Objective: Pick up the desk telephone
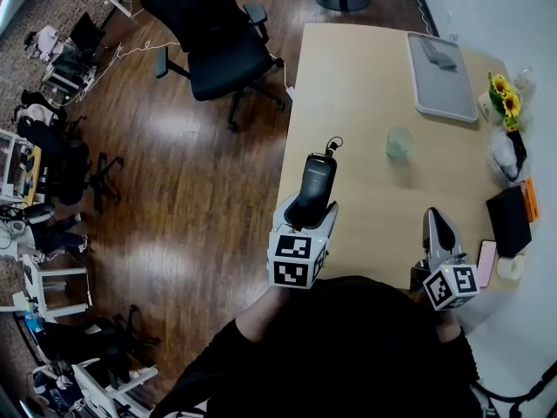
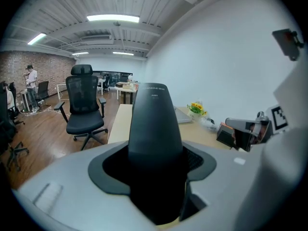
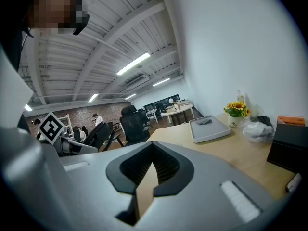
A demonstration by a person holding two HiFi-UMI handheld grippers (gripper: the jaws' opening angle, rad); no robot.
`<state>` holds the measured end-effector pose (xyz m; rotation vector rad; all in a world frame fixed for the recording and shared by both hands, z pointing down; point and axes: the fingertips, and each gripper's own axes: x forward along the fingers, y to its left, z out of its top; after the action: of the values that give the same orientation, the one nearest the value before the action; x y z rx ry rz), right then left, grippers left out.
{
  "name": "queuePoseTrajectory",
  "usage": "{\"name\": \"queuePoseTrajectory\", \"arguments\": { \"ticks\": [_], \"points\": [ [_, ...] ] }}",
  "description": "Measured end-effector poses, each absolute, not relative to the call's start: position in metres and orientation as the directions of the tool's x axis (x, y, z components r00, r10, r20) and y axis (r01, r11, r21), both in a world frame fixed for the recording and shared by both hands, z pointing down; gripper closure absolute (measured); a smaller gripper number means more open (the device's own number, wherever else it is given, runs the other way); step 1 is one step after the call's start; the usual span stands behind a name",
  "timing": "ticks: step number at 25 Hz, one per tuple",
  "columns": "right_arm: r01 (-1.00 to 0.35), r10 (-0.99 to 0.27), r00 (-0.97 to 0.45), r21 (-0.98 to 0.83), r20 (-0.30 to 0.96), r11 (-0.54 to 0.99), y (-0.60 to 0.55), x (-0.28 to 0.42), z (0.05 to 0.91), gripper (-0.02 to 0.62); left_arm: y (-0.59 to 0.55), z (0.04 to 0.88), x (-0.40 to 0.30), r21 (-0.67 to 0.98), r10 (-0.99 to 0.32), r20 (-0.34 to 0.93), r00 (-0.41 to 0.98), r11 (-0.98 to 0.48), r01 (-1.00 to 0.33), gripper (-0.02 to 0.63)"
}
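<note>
Left claw: the left gripper (image 1: pixel 306 218) is clamped on the lower end of the telephone handset (image 1: pixel 318 179), with the black jaw pads pressed against both of its sides.
Handset: black and tapered, it sticks out past the jaws toward 12 o'clock in the head view. A short dark cord (image 1: pixel 332 144) loops at its far tip.
Handset's place: it is over the near left part of the table (image 1: pixel 365 85), close to the edge. I cannot tell whether any part of it touches the wood.
Right claw: the right gripper (image 1: pixel 438 226) has its jaws drawn almost together. Only a thin sliver of tabletop shows between the pads, and nothing is held.
Right claw's place: at 3 o'clock from the left gripper, well apart from it, over the near right part of the table.
Glass: a clear glass (image 1: pixel 399 143) stands at 1 o'clock from the handset, apart from it.
Tray: a grey tray (image 1: pixel 446 92) lies further out at 1 o'clock, near the far right corner.
Flowers: sunflowers (image 1: pixel 505 101) are just beside the tray's right rim.
Box: a black box (image 1: pixel 508 220) sits at 3 o'clock from the right gripper, by the wall.
Chair: a black office chair (image 1: pixel 218 42) stands on the wooden floor at 11 o'clock from the handset, off the table's far left corner.
</note>
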<state>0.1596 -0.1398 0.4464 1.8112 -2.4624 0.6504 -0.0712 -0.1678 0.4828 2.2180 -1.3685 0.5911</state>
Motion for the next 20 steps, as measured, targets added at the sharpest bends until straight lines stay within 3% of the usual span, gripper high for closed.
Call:
{"name": "queuePoseTrajectory", "arguments": {
  "ticks": [20],
  "points": [
    [-0.92, -0.909, -0.322, -0.316, 0.264, 0.233, -0.1318, 0.1598, 0.4526, 0.594, -0.1611, 0.4865, -0.0731, 0.166, -0.703, 0.576, 0.417, -0.398, -0.902, 0.333]
  ]
}}
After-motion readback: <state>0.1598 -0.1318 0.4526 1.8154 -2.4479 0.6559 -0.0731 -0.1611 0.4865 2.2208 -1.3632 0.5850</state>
